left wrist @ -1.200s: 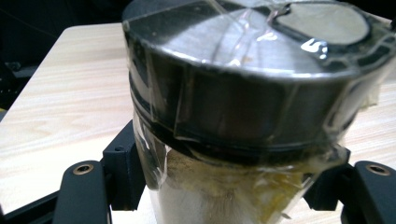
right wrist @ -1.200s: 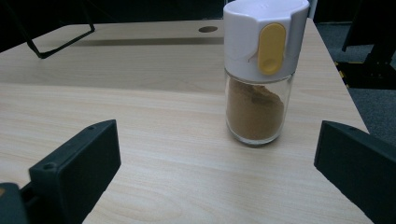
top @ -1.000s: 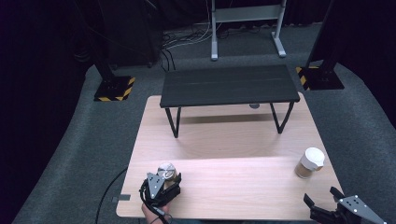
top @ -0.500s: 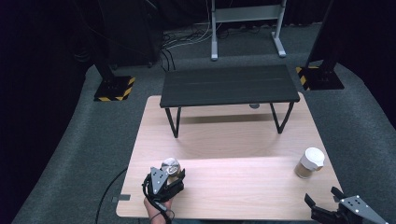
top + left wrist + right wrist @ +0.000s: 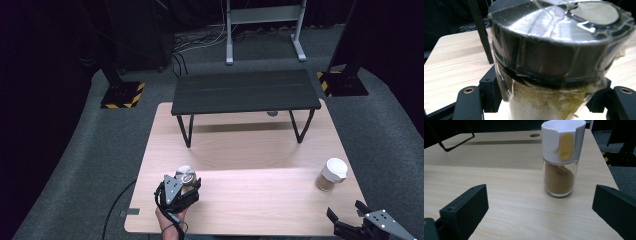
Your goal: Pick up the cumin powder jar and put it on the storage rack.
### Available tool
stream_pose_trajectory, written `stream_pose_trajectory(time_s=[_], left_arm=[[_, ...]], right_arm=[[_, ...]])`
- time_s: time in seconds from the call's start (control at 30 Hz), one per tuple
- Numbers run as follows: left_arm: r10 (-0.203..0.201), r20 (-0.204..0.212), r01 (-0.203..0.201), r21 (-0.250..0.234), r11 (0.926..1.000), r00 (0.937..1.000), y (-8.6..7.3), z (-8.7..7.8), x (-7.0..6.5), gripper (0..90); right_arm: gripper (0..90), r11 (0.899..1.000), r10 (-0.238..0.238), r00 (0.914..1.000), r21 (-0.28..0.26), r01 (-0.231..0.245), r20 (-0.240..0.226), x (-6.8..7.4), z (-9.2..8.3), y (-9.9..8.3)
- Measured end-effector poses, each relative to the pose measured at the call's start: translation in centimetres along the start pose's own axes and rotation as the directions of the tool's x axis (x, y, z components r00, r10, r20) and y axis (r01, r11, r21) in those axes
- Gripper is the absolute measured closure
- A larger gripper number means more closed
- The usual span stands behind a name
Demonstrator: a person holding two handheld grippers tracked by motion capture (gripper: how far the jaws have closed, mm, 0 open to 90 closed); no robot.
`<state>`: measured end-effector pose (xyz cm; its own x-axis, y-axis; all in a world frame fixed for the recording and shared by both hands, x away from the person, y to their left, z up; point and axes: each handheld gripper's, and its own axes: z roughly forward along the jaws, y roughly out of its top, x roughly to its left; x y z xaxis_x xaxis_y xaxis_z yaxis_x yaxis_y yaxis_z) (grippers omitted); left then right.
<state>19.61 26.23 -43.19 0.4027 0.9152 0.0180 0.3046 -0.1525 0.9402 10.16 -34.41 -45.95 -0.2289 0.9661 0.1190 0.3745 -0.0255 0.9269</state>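
My left gripper (image 5: pixel 184 184) is near the table's front left, shut on a jar (image 5: pixel 186 175) with a shiny metal lid. In the left gripper view the jar (image 5: pixel 554 52) is very close between the black jaws. Its dark lid is wrapped in clear tape, and pale contents show below it. A glass shaker (image 5: pixel 331 174) with a white cap and brown powder stands at the right of the table. My right gripper (image 5: pixel 346 212) sits open at the front right corner, short of the shaker. In the right gripper view the shaker (image 5: pixel 561 160) shows a yellow button, beyond the wide-apart jaws (image 5: pixel 540 195).
A low black bench (image 5: pixel 245 91) on thin legs stands across the back half of the wooden table (image 5: pixel 250 205). A cable hole (image 5: pixel 272 113) lies under the bench's right end. Black stands with striped bases (image 5: pixel 120 95) are on the carpet around the table.
My left gripper has moved a little forward and to the right with the jar in it. The right gripper has barely shifted.
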Motion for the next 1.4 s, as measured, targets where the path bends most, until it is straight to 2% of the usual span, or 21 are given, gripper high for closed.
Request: stream_pose_trajectory(time_s=[0.5, 0.8, 1.4], left_arm=[[0.011, 0.031, -0.011, 0.002, 0.9999, 0.9994, 1.3, 0.5, 0.4, 30.6], [0.004, 0.059, -0.005, 0.008, 1.0000, 0.9982, 2.1, 0.9, 0.8, 30.7], [0.012, 0.079, -0.014, 0.018, 0.9997, 0.9968, 3.4, 2.0, 1.4, 30.7]], right_arm=[[0.0, 1.000, 0.003, 1.0000, 0.000, -0.003, -0.001, -0.1, -0.1, 0.1], [0.0, 1.000, 0.006, 1.0000, 0.004, -0.006, -0.001, -0.2, -0.1, 0.2], [0.0, 1.000, 0.011, 0.9999, 0.009, -0.011, 0.001, -0.3, -0.2, 0.0]])
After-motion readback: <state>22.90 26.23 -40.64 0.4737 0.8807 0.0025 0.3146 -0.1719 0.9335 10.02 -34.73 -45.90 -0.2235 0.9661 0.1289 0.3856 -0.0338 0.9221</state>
